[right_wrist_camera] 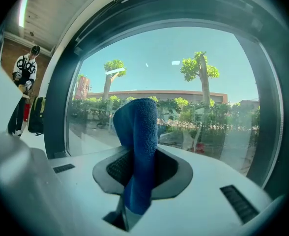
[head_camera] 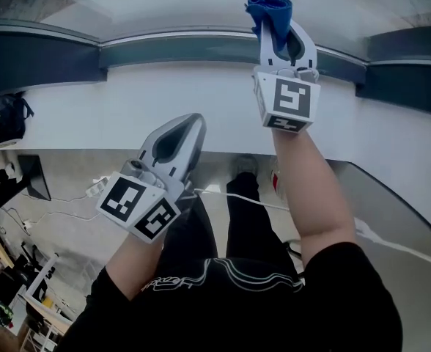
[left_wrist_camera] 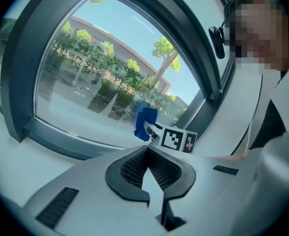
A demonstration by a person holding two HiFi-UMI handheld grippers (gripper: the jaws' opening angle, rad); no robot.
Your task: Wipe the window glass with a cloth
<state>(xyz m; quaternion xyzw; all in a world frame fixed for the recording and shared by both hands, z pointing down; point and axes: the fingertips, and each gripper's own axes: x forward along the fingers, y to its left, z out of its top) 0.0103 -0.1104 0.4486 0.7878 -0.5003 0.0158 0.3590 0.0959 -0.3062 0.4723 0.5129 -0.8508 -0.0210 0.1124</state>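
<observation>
A folded blue cloth (right_wrist_camera: pixel 138 141) stands up between the jaws of my right gripper (right_wrist_camera: pixel 139 156), which is shut on it. In the head view the right gripper (head_camera: pixel 275 28) is raised, and the cloth (head_camera: pixel 268 7) reaches up against the window glass (head_camera: pixel 164 2). Whether it touches the pane I cannot tell. My left gripper (head_camera: pixel 192 127) hangs lower and to the left, over the white sill (head_camera: pixel 127 108). In the left gripper view its jaws (left_wrist_camera: pixel 147 150) are shut with nothing between them, and the cloth (left_wrist_camera: pixel 144 123) shows beyond them against the glass (left_wrist_camera: pixel 105 73).
A dark window frame (head_camera: pixel 171 50) runs under the glass. Trees and a building lie outside (right_wrist_camera: pixel 193 97). A person (right_wrist_camera: pixel 24 70) stands far left indoors. Cables (head_camera: pixel 252 200) and a power strip (head_camera: pixel 97 188) lie on the floor below the sill.
</observation>
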